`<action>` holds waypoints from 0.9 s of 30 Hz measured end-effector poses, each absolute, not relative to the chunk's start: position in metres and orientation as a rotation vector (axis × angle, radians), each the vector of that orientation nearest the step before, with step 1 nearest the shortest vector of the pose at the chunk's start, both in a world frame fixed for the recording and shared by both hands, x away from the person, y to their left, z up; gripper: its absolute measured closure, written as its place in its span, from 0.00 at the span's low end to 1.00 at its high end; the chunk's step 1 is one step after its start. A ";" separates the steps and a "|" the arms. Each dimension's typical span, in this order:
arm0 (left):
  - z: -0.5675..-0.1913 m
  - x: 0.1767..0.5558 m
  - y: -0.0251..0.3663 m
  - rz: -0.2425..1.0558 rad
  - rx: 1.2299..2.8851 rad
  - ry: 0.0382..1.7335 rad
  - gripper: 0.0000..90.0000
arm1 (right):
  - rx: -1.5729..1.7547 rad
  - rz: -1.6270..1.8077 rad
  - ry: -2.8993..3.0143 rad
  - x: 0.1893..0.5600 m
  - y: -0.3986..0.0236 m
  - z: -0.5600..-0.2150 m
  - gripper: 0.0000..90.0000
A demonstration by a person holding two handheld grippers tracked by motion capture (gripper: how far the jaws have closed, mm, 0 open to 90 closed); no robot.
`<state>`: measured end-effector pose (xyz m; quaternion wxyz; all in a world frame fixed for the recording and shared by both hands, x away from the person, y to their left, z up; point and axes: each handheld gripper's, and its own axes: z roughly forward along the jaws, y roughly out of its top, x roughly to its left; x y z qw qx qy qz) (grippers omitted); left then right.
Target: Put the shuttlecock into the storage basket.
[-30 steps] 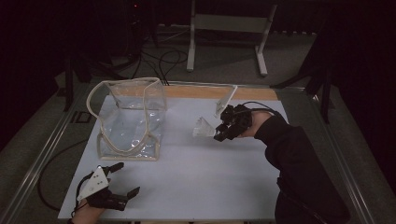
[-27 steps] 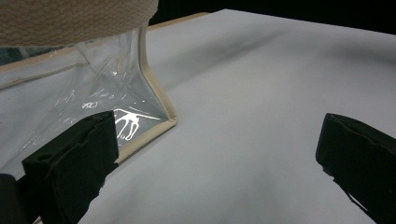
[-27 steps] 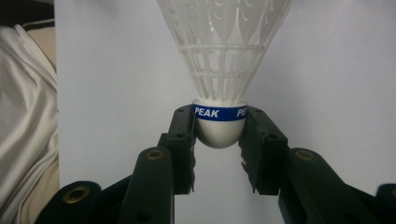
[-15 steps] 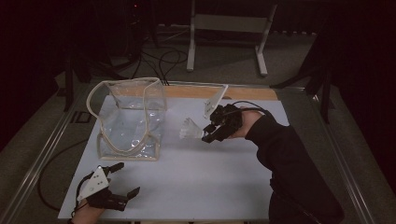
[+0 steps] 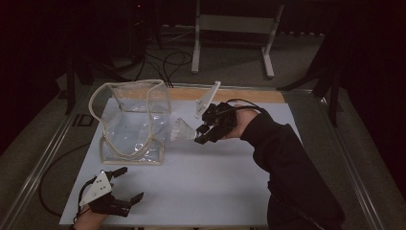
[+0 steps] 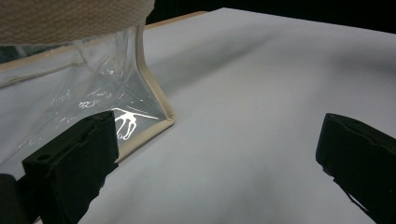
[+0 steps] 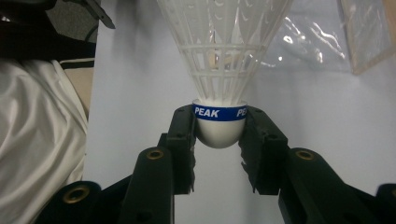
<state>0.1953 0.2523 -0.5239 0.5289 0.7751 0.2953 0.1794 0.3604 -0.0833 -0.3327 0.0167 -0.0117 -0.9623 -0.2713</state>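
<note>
Just beside the clear bag [image 5: 134,124], the right gripper [image 5: 203,134] clamps a shuttlecock [image 7: 219,70] by its cork, skirt pointing bagward; the left gripper [image 5: 119,189] rests spread-jawed, empty.

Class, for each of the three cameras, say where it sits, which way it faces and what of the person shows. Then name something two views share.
High view: above the near table edge, facing forward and down; shows left gripper, right gripper and dark sleeve.
Left gripper view: rides the left gripper, facing across the white table past its open black fingers.
Right gripper view: rides the right gripper, fingers clamping the shuttlecock.
Shared: all see the clear bag.
</note>
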 end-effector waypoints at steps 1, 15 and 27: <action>-0.524 0.195 0.252 0.429 1.852 0.705 0.00 | -0.030 -0.841 -2.991 0.360 -0.081 -0.332 0.74; -0.524 0.195 0.253 0.428 1.850 0.700 0.00 | 0.007 -0.840 -2.990 0.358 -0.052 -0.322 0.74; -0.524 0.195 0.253 0.428 1.853 0.697 0.00 | 0.036 -0.875 -2.993 0.359 -0.027 -0.313 0.74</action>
